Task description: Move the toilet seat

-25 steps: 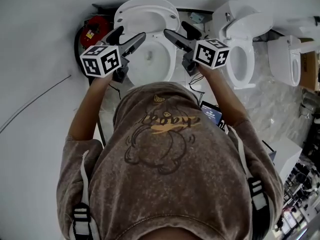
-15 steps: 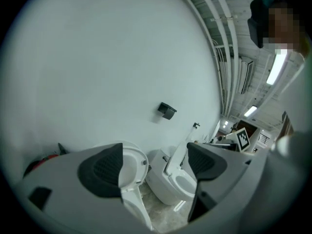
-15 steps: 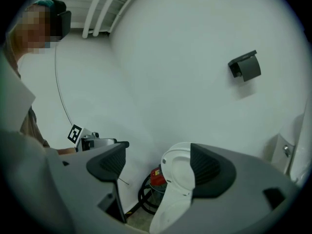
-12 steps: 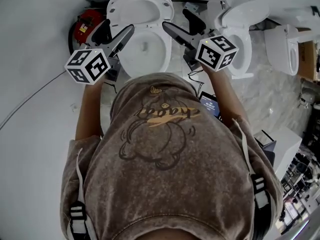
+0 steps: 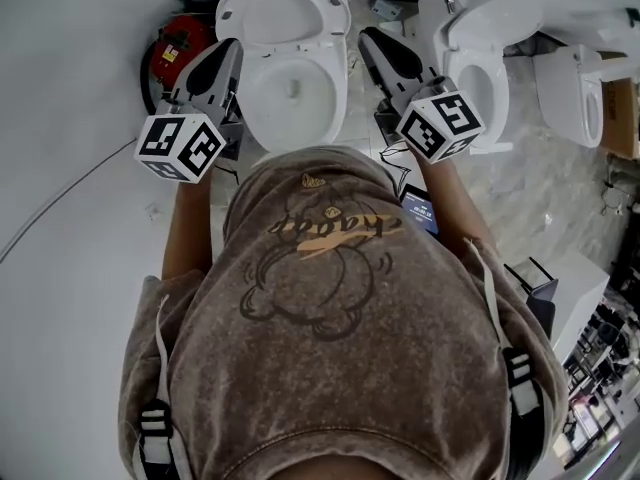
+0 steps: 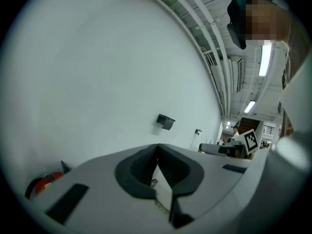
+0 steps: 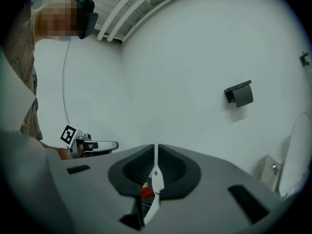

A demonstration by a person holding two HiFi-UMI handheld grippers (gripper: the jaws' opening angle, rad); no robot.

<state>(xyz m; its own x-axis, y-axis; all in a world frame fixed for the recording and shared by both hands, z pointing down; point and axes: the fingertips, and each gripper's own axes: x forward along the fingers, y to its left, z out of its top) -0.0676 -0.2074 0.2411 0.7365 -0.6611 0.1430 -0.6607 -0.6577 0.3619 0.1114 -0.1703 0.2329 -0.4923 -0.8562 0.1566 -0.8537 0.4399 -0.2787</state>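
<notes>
The jaws of the left gripper (image 6: 156, 146) and right gripper (image 7: 155, 146) have just closed fully with nothing between them, one at each side of the toilet seat (image 5: 338, 23), which stands upright, so the move appears complete.

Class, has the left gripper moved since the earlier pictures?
Yes. The left gripper swung left, from over the toilet rim to beside it; its jaws have just closed on nothing.
</notes>
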